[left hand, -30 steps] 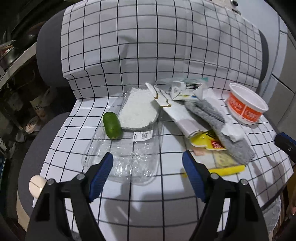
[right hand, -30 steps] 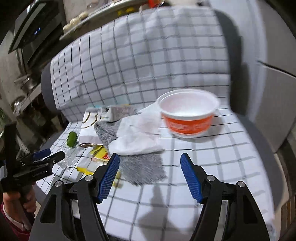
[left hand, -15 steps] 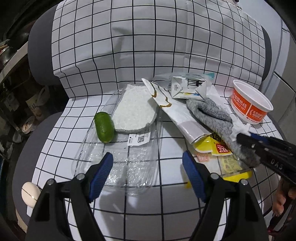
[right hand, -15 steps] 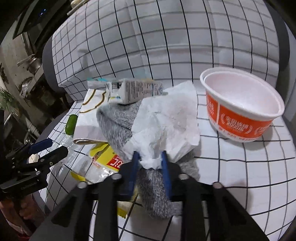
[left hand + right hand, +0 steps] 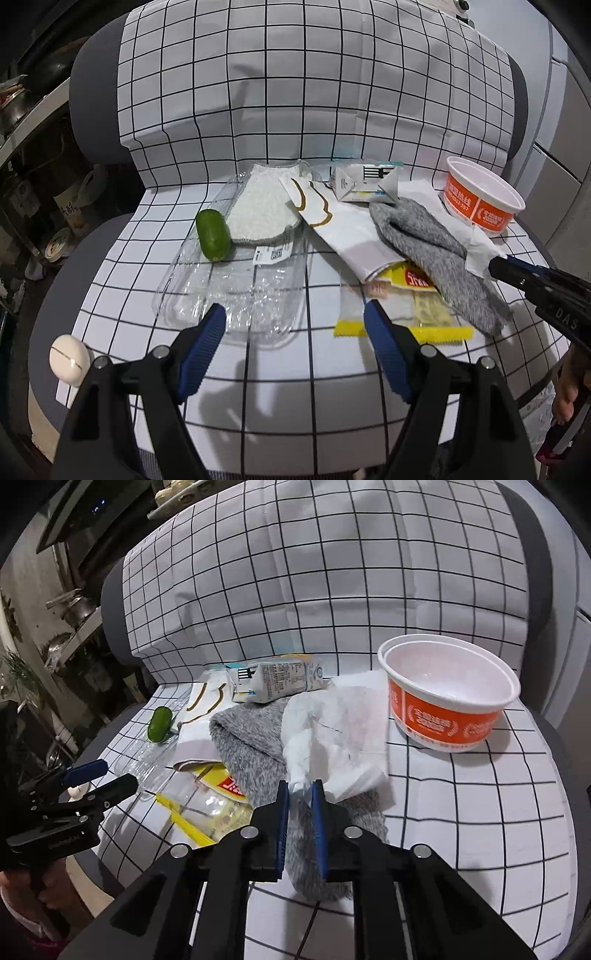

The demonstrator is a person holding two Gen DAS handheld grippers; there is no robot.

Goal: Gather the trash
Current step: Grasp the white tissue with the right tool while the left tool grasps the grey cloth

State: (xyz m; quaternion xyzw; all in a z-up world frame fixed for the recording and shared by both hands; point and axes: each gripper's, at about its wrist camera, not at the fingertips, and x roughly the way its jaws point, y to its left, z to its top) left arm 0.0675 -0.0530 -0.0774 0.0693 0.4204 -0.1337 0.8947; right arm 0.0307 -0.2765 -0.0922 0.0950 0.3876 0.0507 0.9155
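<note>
Crumpled tissue [image 5: 332,734] hides most of the grey cloth [image 5: 251,749].

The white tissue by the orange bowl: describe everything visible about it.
The tissue is white, thin, crumpled paper, creased and faintly stained. It lies spread over the grey cloth, its far side reaching up beside the orange bowl and toward the carton. Its near corner is bunched into a twist, and the right gripper, whose jaws have just been closing, is pinching that twist. The rest is resting on the cloth, not yet lifted.
</note>
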